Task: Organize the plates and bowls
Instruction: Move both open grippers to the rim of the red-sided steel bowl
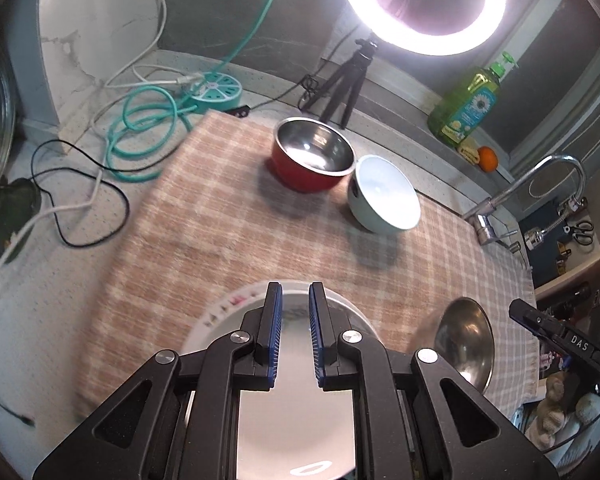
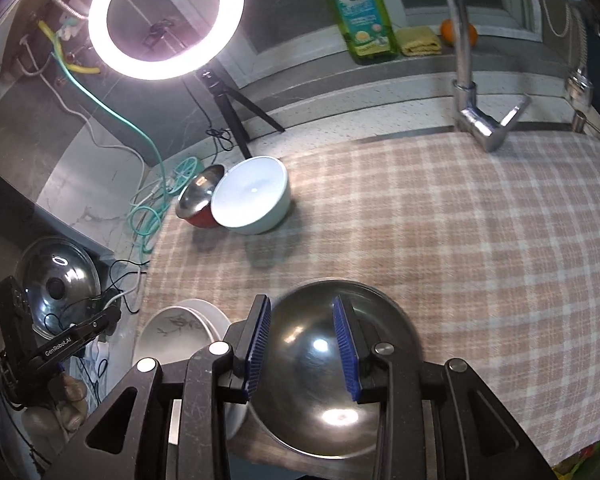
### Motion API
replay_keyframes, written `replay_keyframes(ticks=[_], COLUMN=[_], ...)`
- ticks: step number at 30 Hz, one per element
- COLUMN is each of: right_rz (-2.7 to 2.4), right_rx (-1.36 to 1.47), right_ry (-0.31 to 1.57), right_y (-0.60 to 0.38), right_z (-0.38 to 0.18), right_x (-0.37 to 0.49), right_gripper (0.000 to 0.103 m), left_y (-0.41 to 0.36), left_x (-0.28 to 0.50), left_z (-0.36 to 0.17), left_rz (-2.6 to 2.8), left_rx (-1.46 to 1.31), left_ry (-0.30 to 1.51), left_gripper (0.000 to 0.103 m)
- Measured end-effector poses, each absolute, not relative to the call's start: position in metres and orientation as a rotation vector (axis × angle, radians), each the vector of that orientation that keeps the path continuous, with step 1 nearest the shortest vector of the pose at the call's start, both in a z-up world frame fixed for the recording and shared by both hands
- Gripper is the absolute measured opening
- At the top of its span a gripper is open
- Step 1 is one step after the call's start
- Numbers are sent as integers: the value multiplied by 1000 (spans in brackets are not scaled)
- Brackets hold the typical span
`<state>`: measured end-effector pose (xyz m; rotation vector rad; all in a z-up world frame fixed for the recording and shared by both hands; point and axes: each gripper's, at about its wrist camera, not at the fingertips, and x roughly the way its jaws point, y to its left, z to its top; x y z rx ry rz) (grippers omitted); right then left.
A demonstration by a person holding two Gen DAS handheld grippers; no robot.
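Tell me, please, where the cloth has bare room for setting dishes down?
Free: the checked cloth, from the pale blue bowl across to the faucet. Crowded: the far corner with the red bowl, and the cables beside it.

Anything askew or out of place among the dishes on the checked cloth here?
The pale blue bowl looks odd: it sits tilted on its side, rim leaning against or close beside the upright red bowl, whether touching is unclear. Nothing looks spilled or broken. Loose cables lie tangled on the counter beside the cloth.
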<state>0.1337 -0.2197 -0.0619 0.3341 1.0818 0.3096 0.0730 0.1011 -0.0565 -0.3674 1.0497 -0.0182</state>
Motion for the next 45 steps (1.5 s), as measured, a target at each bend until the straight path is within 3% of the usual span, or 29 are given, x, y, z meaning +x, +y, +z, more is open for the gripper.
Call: replay_keyframes(ticks=[22, 45], right_rz=[388, 315], right_rx=[339, 219], right_ry=[1113, 1238], right_y=[-115, -46], right_z=[-34, -117], right_x=[234, 341], right_gripper=[30, 30], left_y=[161, 160], left_x=[161, 266], left_z=[-57, -118], left_rz=[-114, -132], left_rx=[-361, -439], left_ry=[1075, 1223], left_gripper=[12, 12])
